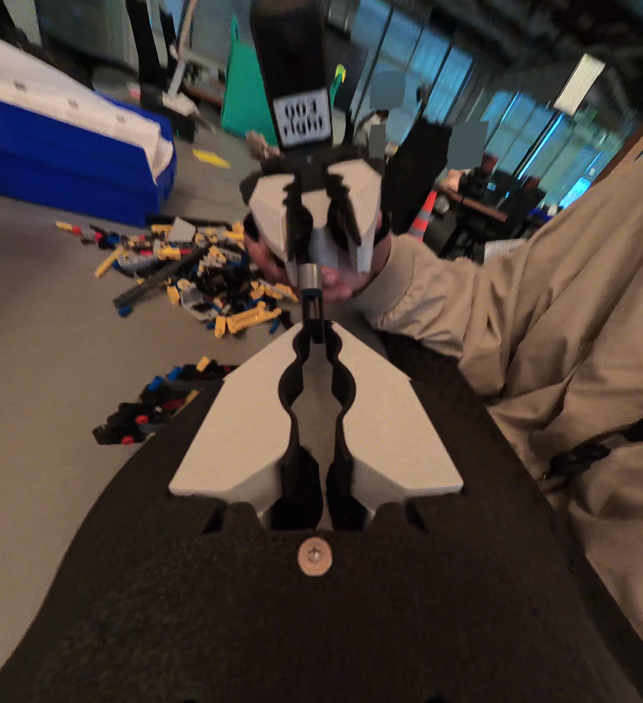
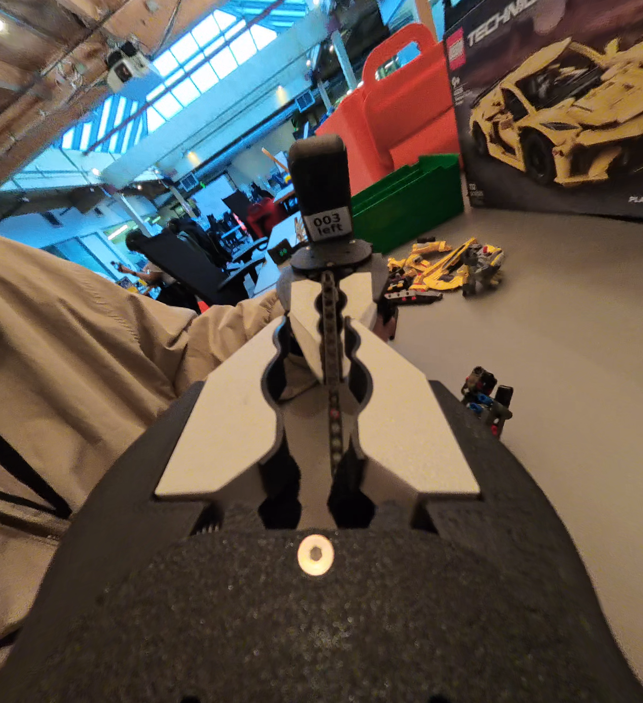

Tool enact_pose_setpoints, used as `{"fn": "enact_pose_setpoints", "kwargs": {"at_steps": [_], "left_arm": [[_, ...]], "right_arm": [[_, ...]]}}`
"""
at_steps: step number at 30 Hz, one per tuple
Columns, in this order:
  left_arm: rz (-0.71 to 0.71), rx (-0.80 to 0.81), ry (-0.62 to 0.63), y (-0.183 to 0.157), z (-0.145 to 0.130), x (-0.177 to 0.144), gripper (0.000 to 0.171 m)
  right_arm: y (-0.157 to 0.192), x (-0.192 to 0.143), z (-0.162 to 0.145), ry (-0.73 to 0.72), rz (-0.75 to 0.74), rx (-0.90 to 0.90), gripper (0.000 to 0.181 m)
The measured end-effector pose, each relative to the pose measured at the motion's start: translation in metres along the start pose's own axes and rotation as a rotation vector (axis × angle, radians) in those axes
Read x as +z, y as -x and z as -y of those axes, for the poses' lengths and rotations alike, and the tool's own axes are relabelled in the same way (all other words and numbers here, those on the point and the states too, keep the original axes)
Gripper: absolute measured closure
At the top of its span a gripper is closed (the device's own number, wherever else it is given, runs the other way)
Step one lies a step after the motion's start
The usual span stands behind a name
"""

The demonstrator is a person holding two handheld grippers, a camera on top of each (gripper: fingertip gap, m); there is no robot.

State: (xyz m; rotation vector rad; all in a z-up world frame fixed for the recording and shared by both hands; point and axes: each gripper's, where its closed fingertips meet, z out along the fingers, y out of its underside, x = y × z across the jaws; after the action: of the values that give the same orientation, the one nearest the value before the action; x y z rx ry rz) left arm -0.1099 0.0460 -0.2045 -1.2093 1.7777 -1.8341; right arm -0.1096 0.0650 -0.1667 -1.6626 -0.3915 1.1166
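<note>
Pinching the near end of a black perforated beam (image 2: 331, 380), the left tool (image 1: 314, 333) is clenched on it with the tips almost meeting. In the right wrist view the beam is running with its long axis from 6 o'clock to 12 o'clock, lying inside the gap of the right tool (image 2: 316, 323) and pointing toward the left tool. The right tool's fingers are standing a little apart, with the beam closer to the 3 o'clock finger. I cannot tell if they are pressing it. In the left wrist view a small grey sleeve (image 1: 309, 277) is sitting at the right tool's tips, in line with the beam. Both tools are hovering above the grey desk (image 1: 26, 342). A pile of yellow and black building pieces (image 1: 198, 266) is lying at 10 o'clock from the left tool.
</note>
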Motion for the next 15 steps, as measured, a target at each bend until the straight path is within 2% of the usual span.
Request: {"fn": "enact_pose_setpoints", "kwargs": {"at_steps": [2, 4, 7, 11, 15], "left_arm": [[-0.021, -0.013, 0.034, -0.006, -0.006, 0.009, 0.164], [-0.026, -0.016, 0.03, -0.008, -0.006, 0.012, 0.164], [0.021, -0.018, 0.036, -0.001, -0.007, 0.012, 0.164], [0.08, -0.032, -0.049, 0.007, 0.005, 0.009, 0.161], [0.049, -0.081, -0.197, 0.009, 0.029, -0.008, 0.158]], "right_arm": [[-0.003, 0.008, -0.01, 0.054, -0.029, -0.027, 0.156], [-0.003, 0.014, -0.024, 0.125, -0.028, -0.038, 0.17], [-0.006, 0.013, -0.025, 0.136, -0.045, -0.032, 0.175], [-0.013, 0.006, -0.017, 0.09, -0.064, 0.01, 0.175], [-0.013, 0.001, -0.009, 0.031, -0.039, 0.051, 0.175]]}}
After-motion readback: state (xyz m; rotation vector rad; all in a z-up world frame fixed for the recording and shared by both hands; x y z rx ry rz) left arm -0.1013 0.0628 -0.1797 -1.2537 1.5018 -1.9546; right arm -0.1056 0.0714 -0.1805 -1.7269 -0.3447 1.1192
